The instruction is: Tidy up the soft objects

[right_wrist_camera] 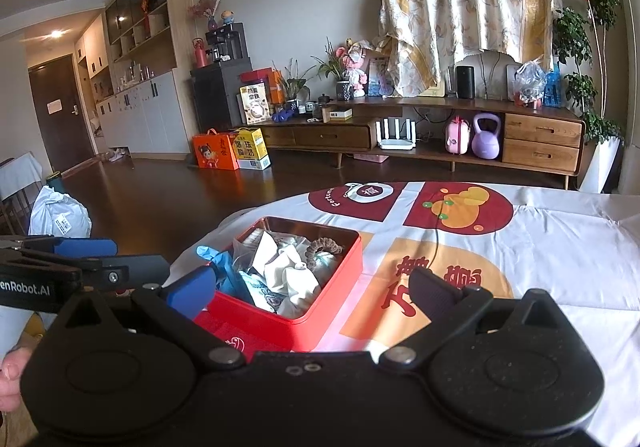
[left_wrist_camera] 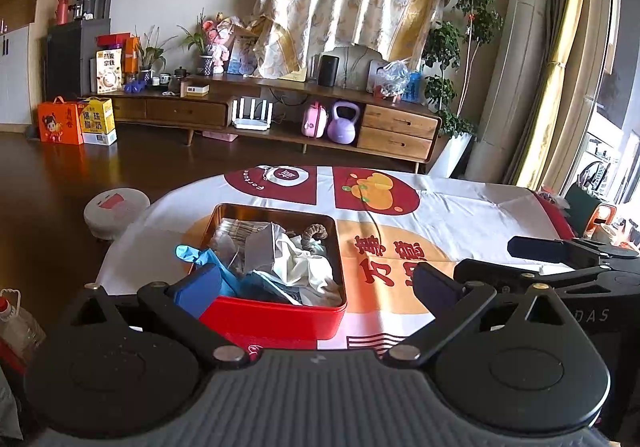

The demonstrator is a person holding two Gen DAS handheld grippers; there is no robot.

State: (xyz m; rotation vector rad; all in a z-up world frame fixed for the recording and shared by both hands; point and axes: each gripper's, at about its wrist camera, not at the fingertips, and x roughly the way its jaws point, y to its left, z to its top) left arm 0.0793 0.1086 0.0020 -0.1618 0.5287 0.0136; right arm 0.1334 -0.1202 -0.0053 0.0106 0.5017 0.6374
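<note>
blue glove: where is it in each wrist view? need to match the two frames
Left wrist: the blue glove hangs over the near-left corner of the red tin, left of centre, just above the left gripper's blue finger.
Right wrist: blue glove at the tin's left corner, left of centre, above the right gripper's blue finger.
Shared landmark: the purple kettlebell under the TV console.
</note>
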